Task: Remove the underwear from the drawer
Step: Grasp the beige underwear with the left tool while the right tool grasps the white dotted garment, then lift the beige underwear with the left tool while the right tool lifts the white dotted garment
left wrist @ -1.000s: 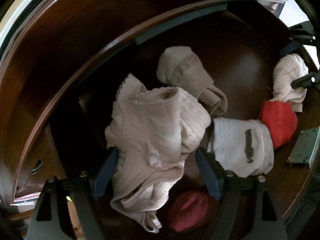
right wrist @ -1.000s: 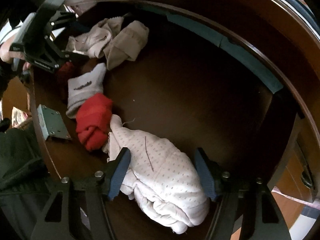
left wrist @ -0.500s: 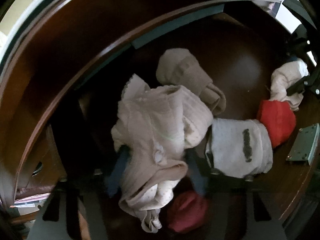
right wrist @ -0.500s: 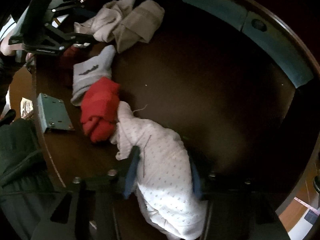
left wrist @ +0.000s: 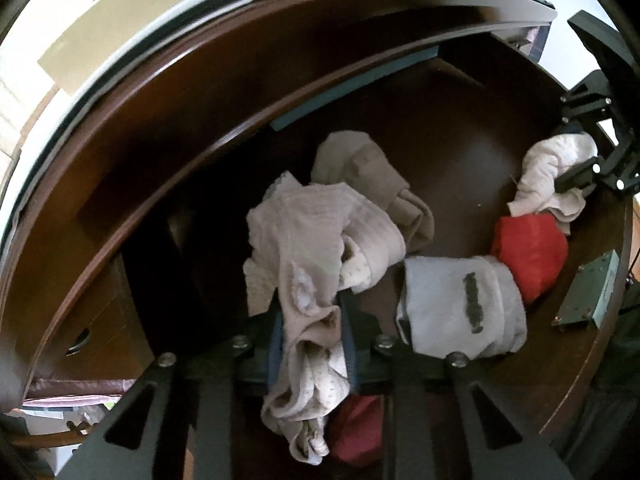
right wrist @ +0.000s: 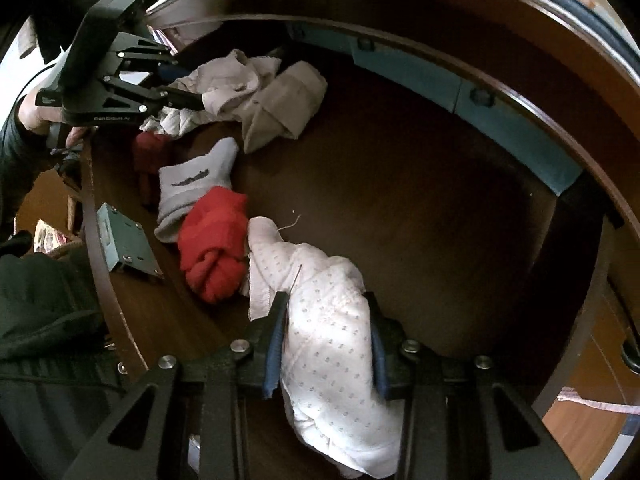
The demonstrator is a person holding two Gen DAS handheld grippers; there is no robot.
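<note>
A: Identify the container.

B: A dark brown wooden drawer [right wrist: 420, 208], pulled open. A blue-grey strip [right wrist: 460, 92] runs along its far wall, and a grey metal bracket [right wrist: 126, 242] is fixed to the near-left front edge.

A: State the condition of each tool.

B: The left gripper [left wrist: 312, 344] is clenched on the beige ribbed underwear [left wrist: 320, 248], with the cloth bunched between its blue pads [left wrist: 275, 344] and hanging below them. The right gripper [right wrist: 326, 344] is clenched on the white dotted underwear [right wrist: 332, 320], which fills the gap between its fingers.

A: Locate both garments.

B: Both are inside the drawer. In the right wrist view, the beige piece lies at the far left and the dotted piece at the near centre.

A: List the remaining contents.

B: A taupe folded garment [right wrist: 286, 106] lies just right of the beige piece. A grey sock [right wrist: 192, 190] with a dark mark touches a red rolled sock [right wrist: 214, 242], which touches the dotted underwear. A dark red item [left wrist: 356, 428] lies beneath the left gripper.
</note>
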